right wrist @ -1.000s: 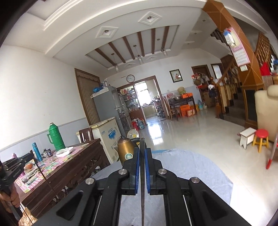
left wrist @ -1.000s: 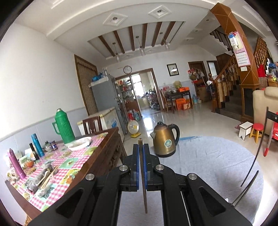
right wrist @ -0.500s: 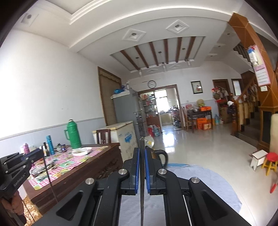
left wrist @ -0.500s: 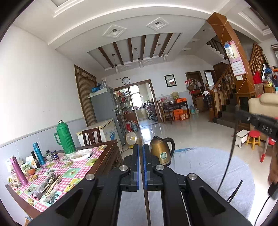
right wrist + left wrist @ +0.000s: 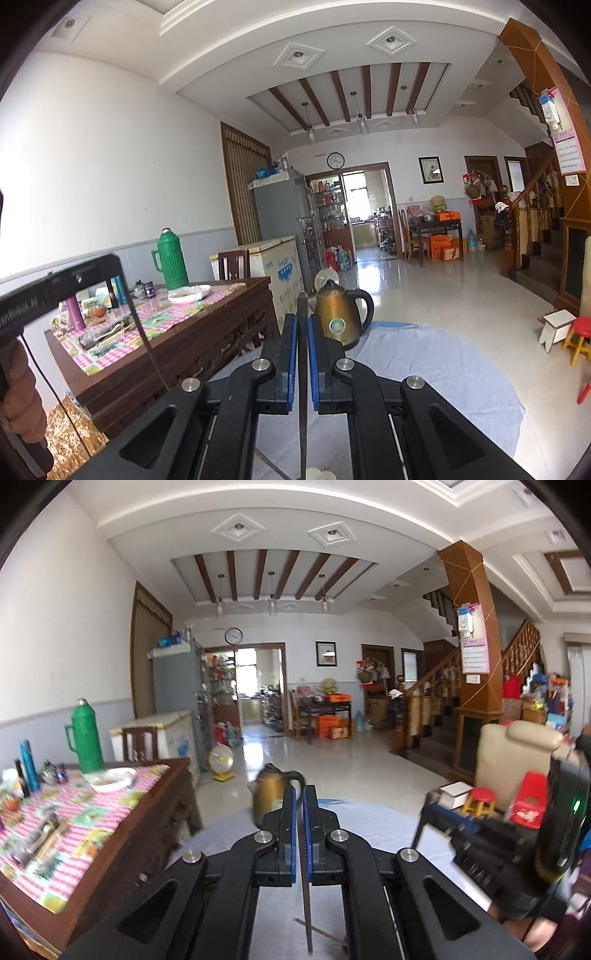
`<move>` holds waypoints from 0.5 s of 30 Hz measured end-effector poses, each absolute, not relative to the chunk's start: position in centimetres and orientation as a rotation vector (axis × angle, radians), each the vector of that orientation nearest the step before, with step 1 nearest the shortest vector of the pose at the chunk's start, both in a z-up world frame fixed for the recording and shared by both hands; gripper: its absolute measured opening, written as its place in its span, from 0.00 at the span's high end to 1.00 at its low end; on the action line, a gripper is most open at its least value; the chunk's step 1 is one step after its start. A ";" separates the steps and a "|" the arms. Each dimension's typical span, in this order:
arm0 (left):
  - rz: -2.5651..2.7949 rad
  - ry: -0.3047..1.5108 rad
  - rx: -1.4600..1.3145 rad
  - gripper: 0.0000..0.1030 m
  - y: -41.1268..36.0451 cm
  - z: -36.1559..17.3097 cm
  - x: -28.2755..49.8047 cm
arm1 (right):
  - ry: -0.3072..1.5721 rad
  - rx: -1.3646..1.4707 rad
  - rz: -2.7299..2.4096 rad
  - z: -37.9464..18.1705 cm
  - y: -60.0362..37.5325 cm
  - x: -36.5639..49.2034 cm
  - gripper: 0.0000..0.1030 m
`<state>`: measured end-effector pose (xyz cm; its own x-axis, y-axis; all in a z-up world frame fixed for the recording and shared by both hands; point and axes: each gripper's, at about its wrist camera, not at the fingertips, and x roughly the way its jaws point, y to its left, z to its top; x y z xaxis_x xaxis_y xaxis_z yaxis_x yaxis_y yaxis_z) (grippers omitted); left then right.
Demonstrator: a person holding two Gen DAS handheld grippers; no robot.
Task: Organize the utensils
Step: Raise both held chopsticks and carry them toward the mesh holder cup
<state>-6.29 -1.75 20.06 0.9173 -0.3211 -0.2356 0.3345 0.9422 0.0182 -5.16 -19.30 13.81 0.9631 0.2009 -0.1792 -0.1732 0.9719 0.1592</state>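
Observation:
My left gripper (image 5: pixel 300 794) is shut on a thin dark chopstick (image 5: pixel 306 904) that runs upright between its blue pads and ends below them. My right gripper (image 5: pixel 303 319) is likewise shut on a second thin chopstick (image 5: pixel 303 424), whose tip pokes up above the fingertips. Both are held above a round table with a blue-grey cloth (image 5: pixel 443 373). In the left wrist view the right gripper's black body (image 5: pixel 517 853) fills the right edge. The right wrist view has the left gripper (image 5: pixel 55 295) at the left edge, its chopstick (image 5: pixel 147 343) hanging below it.
A brass-coloured kettle (image 5: pixel 340 317) stands at the far edge of the cloth. Left of it is a dark wooden table (image 5: pixel 207 347) with a checked cloth, a green thermos (image 5: pixel 171 262), a bowl and bottles. Small stools (image 5: pixel 580 332) stand on the shiny floor to the right.
Both views have lifted, so the kettle sits lower in view. The right gripper has come in from the right in the left view. The left gripper looms larger in the right view.

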 end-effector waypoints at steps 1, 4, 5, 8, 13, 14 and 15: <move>-0.348 0.238 0.045 0.96 -1.8 19.9 -6.3 | 0.199 0.141 0.189 13.5 -19.2 -5.3 0.93; -0.372 0.249 0.014 0.96 -2.3 19.3 -6.1 | 0.203 0.144 0.186 12.8 -19.6 -5.7 0.93; -0.379 0.253 0.007 0.97 -2.6 19.0 -6.0 | 0.204 0.147 0.183 12.5 -19.7 -5.8 0.93; -0.381 0.277 0.002 0.96 -3.2 17.8 -4.9 | 0.233 0.169 0.174 11.5 -20.3 -5.3 0.93; -0.379 0.314 -0.015 0.96 -2.8 15.9 -2.9 | 0.272 0.199 0.162 9.7 -21.4 -4.8 0.93; -0.386 0.331 -0.029 0.96 -2.4 15.6 -2.4 | 0.286 0.206 0.160 9.2 -21.8 -4.5 0.93; -0.400 0.344 -0.048 0.96 -1.8 15.3 -1.9 | 0.294 0.210 0.159 8.9 -21.9 -4.4 0.93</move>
<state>-1.94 -1.82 15.35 0.8640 -0.3898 -0.3188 0.3735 0.9207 -0.1134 -4.42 -21.91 8.89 0.9448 0.1855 -0.2702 -0.1245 0.9657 0.2277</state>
